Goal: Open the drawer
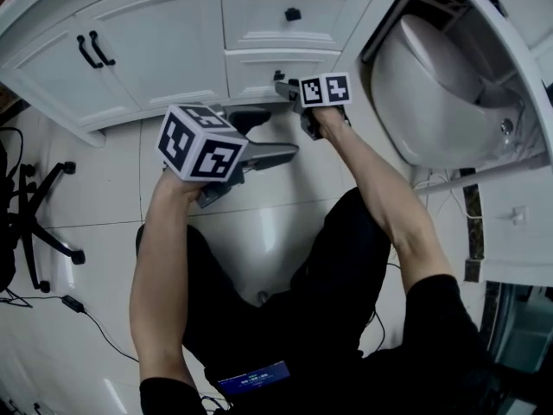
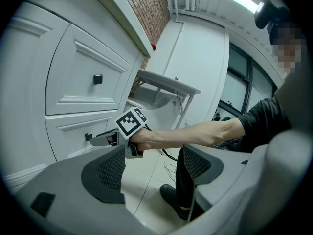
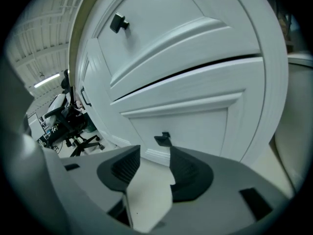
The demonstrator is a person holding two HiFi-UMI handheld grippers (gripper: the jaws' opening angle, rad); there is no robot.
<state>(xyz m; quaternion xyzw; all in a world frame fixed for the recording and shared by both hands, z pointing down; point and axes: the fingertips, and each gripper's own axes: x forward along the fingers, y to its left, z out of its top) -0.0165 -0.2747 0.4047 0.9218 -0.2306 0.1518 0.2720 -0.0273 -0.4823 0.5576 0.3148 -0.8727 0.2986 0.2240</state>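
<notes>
My right gripper (image 3: 155,151) has its fingers spread wide and grips nothing. Only floor tile shows between the pads. Just past their tips sits the small black knob (image 3: 163,140) of the lower drawer (image 3: 195,126). I cannot tell whether a finger touches the knob.

My left gripper (image 2: 154,165) is also wide open and empty, hovering above the floor just behind and to the left of the right one.

The lower drawer is at the bottom of the white cabinet, and its front looks flush and closed. The upper drawer (image 1: 294,11) above it has its own black knob.

Cabinet doors (image 1: 130,46) with bar handles stand to the left and a white basin (image 1: 441,93) to the right. An office chair (image 1: 43,214) is far left.
</notes>
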